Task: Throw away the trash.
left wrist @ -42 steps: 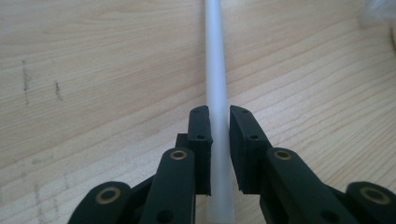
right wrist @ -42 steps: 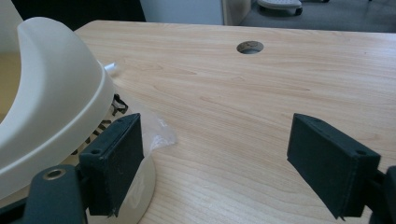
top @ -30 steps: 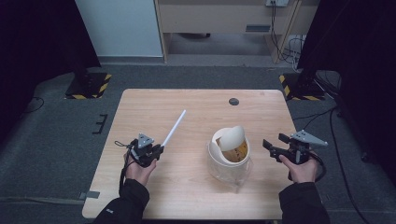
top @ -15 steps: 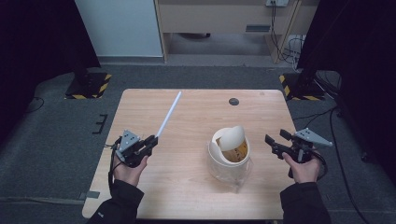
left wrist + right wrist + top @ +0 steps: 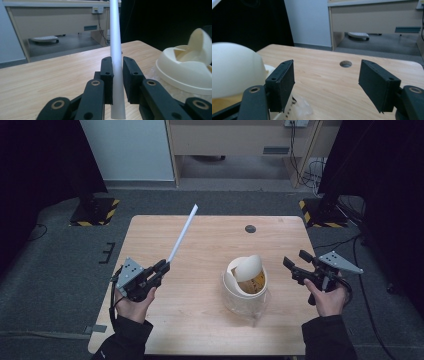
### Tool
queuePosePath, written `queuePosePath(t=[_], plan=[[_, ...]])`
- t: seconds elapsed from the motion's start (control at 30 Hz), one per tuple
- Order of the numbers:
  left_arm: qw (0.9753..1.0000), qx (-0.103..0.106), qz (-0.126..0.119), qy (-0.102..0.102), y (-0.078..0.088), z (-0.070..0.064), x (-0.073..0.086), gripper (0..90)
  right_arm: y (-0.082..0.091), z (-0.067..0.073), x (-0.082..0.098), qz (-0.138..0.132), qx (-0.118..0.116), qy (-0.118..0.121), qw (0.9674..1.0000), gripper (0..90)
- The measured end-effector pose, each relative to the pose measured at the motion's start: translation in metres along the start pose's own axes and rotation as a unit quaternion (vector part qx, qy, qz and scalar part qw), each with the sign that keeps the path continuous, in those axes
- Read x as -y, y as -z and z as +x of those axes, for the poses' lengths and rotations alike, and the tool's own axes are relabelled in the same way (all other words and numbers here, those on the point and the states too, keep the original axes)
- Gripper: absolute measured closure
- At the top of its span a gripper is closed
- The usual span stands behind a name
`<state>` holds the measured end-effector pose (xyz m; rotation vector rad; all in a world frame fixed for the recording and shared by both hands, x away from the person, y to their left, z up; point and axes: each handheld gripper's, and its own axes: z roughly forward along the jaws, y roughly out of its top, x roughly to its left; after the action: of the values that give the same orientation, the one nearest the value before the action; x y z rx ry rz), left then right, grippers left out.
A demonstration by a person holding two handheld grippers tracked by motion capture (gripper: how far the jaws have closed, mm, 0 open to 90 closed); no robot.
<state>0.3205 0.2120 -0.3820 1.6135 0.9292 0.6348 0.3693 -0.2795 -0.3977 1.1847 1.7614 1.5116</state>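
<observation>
A long white stick [image 5: 182,234] [image 5: 116,52] is clamped between the jaws of my left gripper [image 5: 162,267] [image 5: 117,70] and points up and away over the table's left half. A cream cup with a tilted dome lid [image 5: 245,280] [image 5: 190,67] [image 5: 234,67] stands right of centre, in crinkled clear wrap. My right gripper [image 5: 295,261] [image 5: 329,83] hovers to the right of the cup, jaws wide apart with nothing between them.
The wooden table [image 5: 210,245] has a round cable hole [image 5: 250,228] [image 5: 345,64] near its far edge. Grey floor surrounds the table, with a desk and cables behind it and dark curtains at both sides.
My left gripper has drawn back to the left and toward the near edge with the stick, which now leans steeper. The right gripper has barely moved.
</observation>
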Motion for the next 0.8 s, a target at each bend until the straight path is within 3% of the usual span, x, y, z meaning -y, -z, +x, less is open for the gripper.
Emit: queuePosePath(t=[0.23, 0.37, 0.57, 0.77, 0.8], plan=[[0.9997, 0.018, -0.012, -0.01, 0.003, -0.013, -0.007, 78.7, 0.004, 0.011, -0.018, -0.022, -0.017, 0.006, 0.9996, 29.9], [0.9994, 0.029, -0.013, -0.017, 0.0, -0.02, -0.01, 78.7, 0.0, 0.026, -0.037, -0.024, -0.041, 0.025, 0.9986, 29.7], [0.9989, 0.04, -0.014, -0.023, -0.001, -0.027, -0.011, 78.7, -0.009, 0.044, -0.054, -0.025, -0.058, 0.051, 0.9967, 31.1], [0.9982, 0.05, -0.018, -0.027, -0.001, -0.035, -0.013, 78.7, -0.015, 0.056, -0.061, -0.04, -0.09, 0.033, 0.9945, 30.3], [0.9978, 0.055, -0.02, -0.031, -0.001, -0.039, -0.014, 78.7, -0.017, 0.062, -0.063, -0.046, -0.106, 0.027, 0.9929, 31.4]])
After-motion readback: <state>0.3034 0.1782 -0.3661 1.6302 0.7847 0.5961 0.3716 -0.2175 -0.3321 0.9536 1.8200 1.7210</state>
